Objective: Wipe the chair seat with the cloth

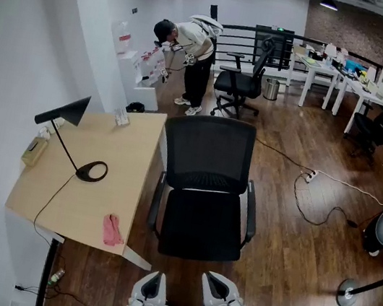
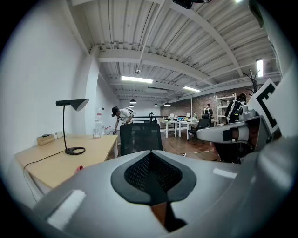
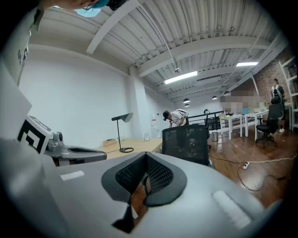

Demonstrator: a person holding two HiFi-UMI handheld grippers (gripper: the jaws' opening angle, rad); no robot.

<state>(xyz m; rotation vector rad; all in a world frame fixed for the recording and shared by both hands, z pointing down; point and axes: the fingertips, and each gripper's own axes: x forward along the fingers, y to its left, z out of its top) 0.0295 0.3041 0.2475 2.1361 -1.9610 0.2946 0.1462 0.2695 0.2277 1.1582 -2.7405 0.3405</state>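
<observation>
A black mesh-back office chair [image 1: 207,188] stands beside a wooden desk [image 1: 88,196], its seat [image 1: 202,225] facing me and bare. A pink cloth [image 1: 112,230] lies crumpled near the desk's front edge, left of the chair; a red sliver of the cloth [image 2: 80,168] shows in the left gripper view. My left gripper [image 1: 151,288] and right gripper [image 1: 219,289] hover side by side at the bottom of the head view, short of the seat. Both are shut with nothing between the pads. The chair [image 2: 139,137] [image 3: 188,142] stands ahead of each gripper [image 2: 151,160] [image 3: 145,162].
A black desk lamp [image 1: 70,134] and its cord sit on the desk. A person [image 1: 187,52] bends over at the back wall beside a second chair [image 1: 240,84]. A power strip and cable [image 1: 310,177] lie on the wood floor at right, near a stand base [image 1: 348,293].
</observation>
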